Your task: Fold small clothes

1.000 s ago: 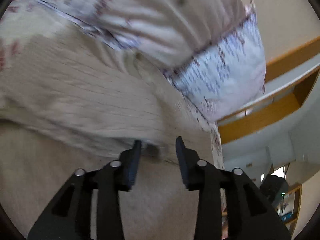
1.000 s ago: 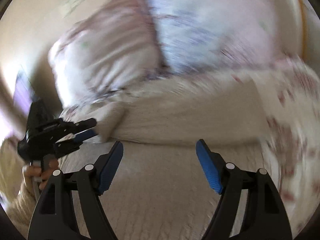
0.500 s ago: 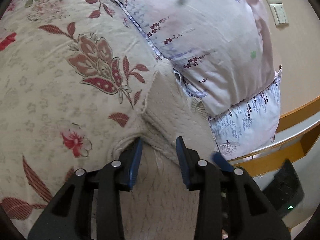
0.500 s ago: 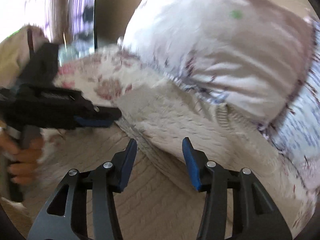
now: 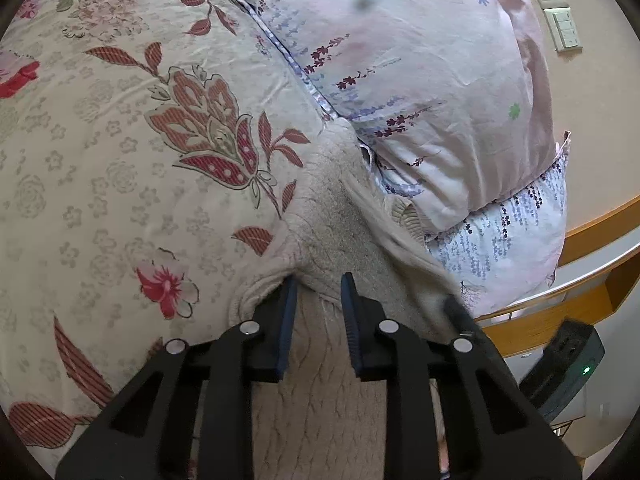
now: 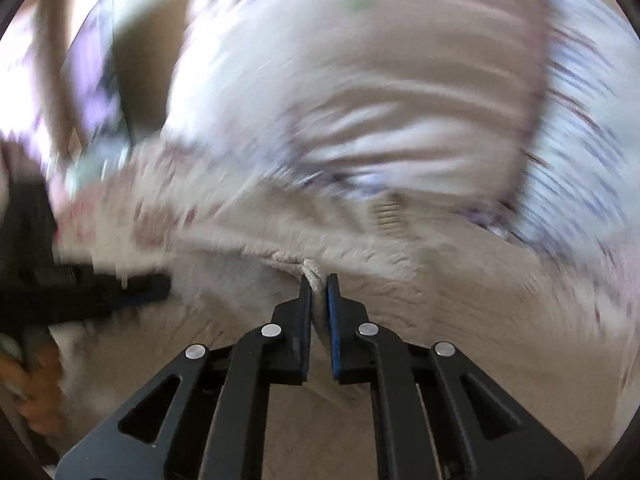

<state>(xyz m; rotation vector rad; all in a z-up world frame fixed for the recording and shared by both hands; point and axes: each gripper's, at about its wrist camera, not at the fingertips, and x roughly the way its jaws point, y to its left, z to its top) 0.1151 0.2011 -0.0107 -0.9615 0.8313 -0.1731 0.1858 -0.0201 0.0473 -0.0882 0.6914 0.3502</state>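
Observation:
A beige knit garment point(image 5: 340, 224) lies on the floral bedspread point(image 5: 120, 140), its far part pushed up against the pillows. My left gripper point(image 5: 316, 284) sits low at the garment's folded near edge. Its jaws are closing, the knit runs between them, and the pads do not visibly pinch it. In the blurred right wrist view my right gripper point(image 6: 318, 280) is shut on a small ridge of the same knit point(image 6: 400, 280). The left gripper point(image 6: 100, 288) shows there as a dark smear at the left, with a hand point(image 6: 36, 392) below it.
Two pale flowered pillows point(image 5: 420, 80) are stacked behind the garment. A wooden bed frame or shelf point(image 5: 592, 280) runs at the right, below a wall with switches point(image 5: 560, 20). The right gripper's black body point(image 5: 560, 360) is at the lower right of the left wrist view.
Both grippers swung in over the bed to the knit's edge. The right jaws went from wide to shut on a fold. The left jaws narrowed around the knit.

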